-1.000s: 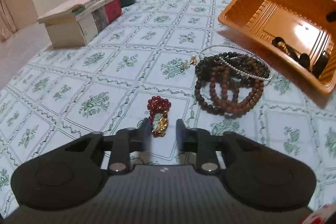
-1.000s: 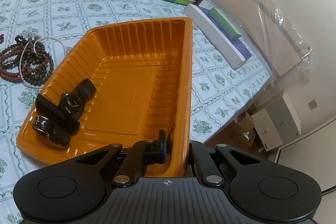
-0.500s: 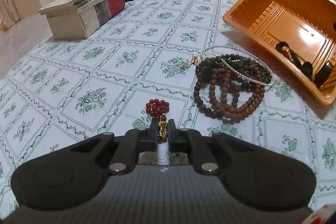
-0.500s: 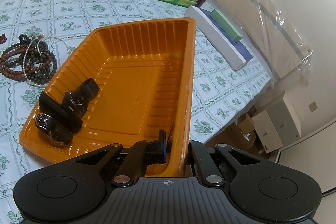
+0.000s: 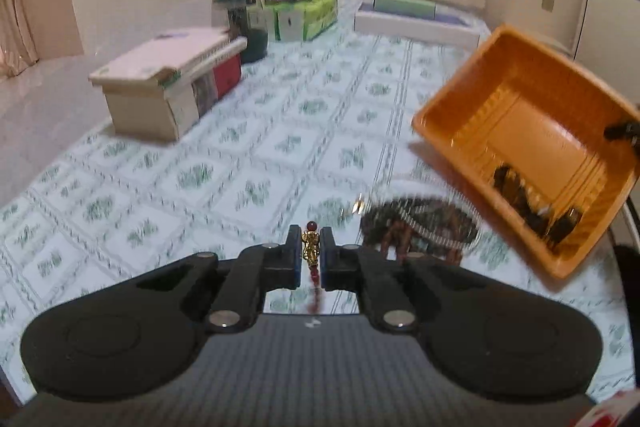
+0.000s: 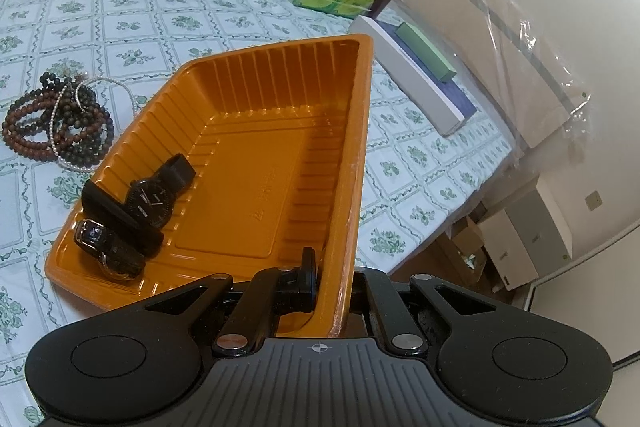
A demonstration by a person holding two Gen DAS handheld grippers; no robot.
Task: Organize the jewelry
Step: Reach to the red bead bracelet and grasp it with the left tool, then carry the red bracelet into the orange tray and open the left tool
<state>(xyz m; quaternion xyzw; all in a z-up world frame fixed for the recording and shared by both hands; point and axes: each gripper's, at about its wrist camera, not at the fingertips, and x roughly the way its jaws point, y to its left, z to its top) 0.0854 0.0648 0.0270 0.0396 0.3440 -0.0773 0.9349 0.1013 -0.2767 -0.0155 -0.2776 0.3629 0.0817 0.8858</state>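
The left gripper (image 5: 310, 254), clamped on the red bead bracelet (image 5: 311, 255) that dangles above the bed, has the orange tray (image 6: 352, 131) up to its right, tilted by the right gripper (image 6: 334, 279) clamped on its rim.

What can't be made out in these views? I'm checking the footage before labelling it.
- Red bead bracelet: left wrist view, mostly hidden between the left tongs; only the gold charm and a few beads show.
- Bead necklace pile: left wrist view, motion blur; strands can't be counted.
- Watches in the orange tray: left wrist view, blurred into dark shapes.
- Right tongs: right wrist view, outer finger hidden behind the tray wall.
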